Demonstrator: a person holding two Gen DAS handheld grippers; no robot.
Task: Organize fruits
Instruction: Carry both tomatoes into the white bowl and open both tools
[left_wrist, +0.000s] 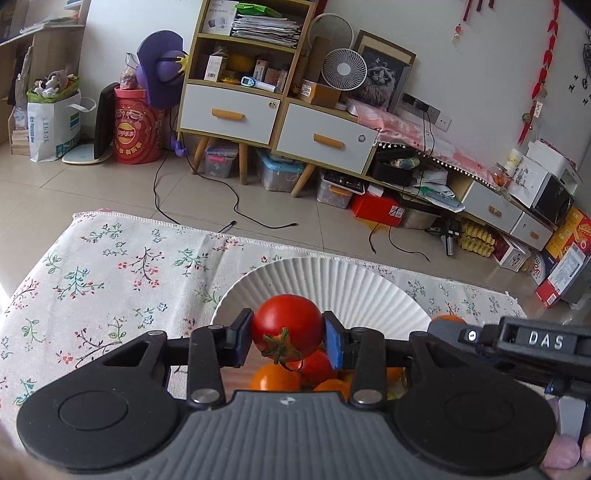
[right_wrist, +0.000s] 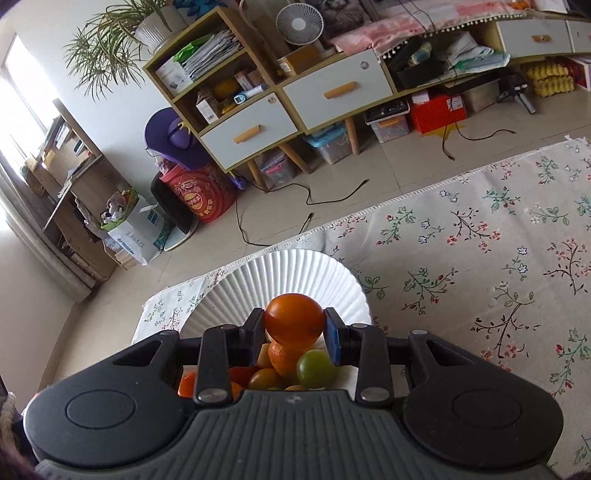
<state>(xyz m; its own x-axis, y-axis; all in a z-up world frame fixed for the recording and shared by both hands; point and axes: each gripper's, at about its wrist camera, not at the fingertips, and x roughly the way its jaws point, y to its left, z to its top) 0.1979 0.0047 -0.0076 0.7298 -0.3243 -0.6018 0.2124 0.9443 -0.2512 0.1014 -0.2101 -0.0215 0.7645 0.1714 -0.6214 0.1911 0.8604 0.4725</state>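
Note:
My left gripper (left_wrist: 287, 338) is shut on a red tomato (left_wrist: 286, 325) with a green stem and holds it above a pile of orange and red fruits (left_wrist: 275, 378). A white ribbed plate (left_wrist: 332, 291) lies just beyond it on the floral cloth. My right gripper (right_wrist: 294, 330) is shut on an orange tomato (right_wrist: 293, 319), above a pile of fruits that includes a green one (right_wrist: 316, 367) and an orange (right_wrist: 282, 356). A white ribbed plate (right_wrist: 288, 277) lies just beyond it. The other gripper's body (left_wrist: 535, 341) shows at the right of the left wrist view.
The floral tablecloth (left_wrist: 110, 266) covers the table, and its far edge drops to a tiled floor (left_wrist: 258, 206) with black cables. Shelves and drawers (left_wrist: 236, 92) stand against the far wall. A red drum (right_wrist: 201, 197) and a bag stand on the floor.

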